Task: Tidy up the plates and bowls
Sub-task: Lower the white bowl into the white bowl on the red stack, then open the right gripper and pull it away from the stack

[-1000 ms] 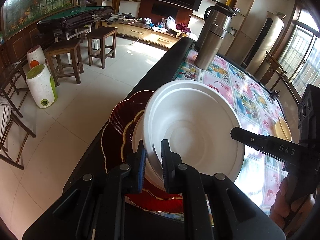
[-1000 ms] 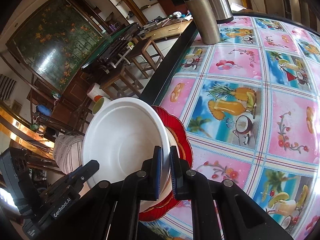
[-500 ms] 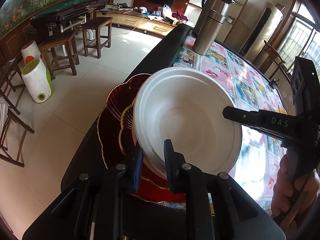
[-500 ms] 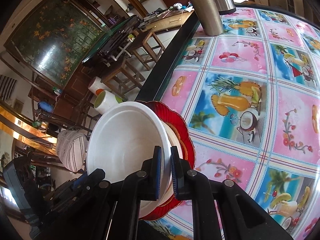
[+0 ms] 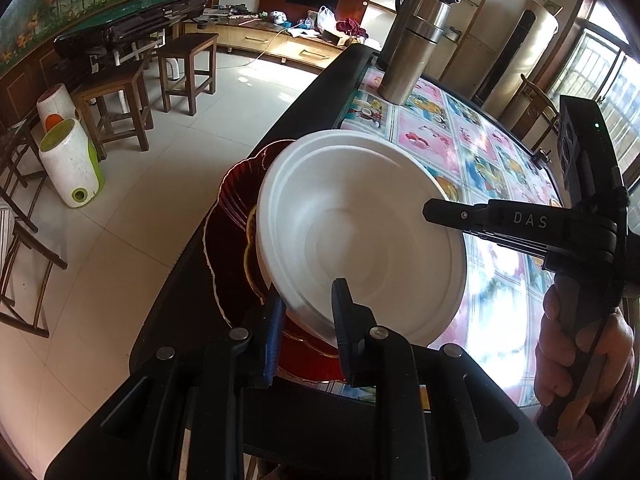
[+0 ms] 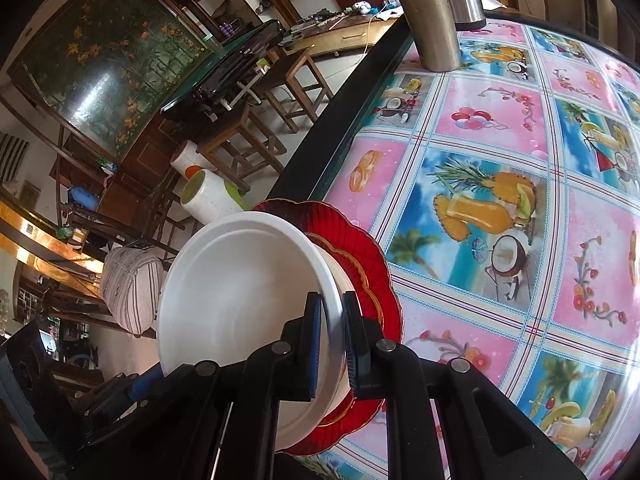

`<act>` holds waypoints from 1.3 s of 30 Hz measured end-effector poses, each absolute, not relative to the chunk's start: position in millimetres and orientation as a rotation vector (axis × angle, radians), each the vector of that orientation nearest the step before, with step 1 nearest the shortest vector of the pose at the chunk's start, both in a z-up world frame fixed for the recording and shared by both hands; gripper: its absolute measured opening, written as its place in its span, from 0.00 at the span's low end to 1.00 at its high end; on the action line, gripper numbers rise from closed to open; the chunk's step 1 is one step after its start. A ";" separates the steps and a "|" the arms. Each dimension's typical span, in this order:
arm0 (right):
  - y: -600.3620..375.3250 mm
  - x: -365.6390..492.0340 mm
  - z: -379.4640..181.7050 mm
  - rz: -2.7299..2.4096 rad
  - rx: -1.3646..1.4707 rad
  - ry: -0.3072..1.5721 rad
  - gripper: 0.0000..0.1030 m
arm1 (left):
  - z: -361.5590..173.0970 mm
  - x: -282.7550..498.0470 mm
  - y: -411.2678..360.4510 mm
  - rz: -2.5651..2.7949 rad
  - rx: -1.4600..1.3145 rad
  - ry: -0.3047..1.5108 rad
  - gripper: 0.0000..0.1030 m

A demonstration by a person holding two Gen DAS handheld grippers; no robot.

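A large white bowl (image 5: pixel 360 224) sits on a dark red scalloped plate (image 5: pixel 232 224) with a gold rim, at the table's left edge. My left gripper (image 5: pixel 306 312) straddles the bowl's near rim with its jaws spread apart. My right gripper (image 6: pixel 330 320) is shut on the bowl's rim at the other side; its finger shows in the left wrist view (image 5: pixel 460 216). The bowl (image 6: pixel 240 296) and the red plate (image 6: pixel 360 256) also show in the right wrist view.
A steel thermos jug (image 5: pixel 416 52) stands at the table's far end on the fruit-print tablecloth (image 6: pixel 500 184). A yellow dish (image 5: pixel 554 202) lies at the right. Wooden stools (image 5: pixel 184 68) and white bins (image 5: pixel 72 164) stand on the floor left.
The left gripper's jaws have spread wider around the bowl's rim. The bowl has settled lower onto the red plate. The right gripper stays clamped on the rim.
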State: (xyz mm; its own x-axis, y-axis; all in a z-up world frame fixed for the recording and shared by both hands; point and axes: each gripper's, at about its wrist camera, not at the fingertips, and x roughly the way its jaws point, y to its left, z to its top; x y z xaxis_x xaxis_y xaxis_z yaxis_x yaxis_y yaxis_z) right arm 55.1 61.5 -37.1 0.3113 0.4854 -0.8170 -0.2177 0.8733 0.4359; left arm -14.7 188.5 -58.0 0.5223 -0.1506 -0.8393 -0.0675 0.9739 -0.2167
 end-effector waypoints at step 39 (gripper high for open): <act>18.0 36.1 -3.8 0.547 0.367 1.084 0.43 | -8.0 -33.8 148.6 -0.046 -0.119 0.925 0.48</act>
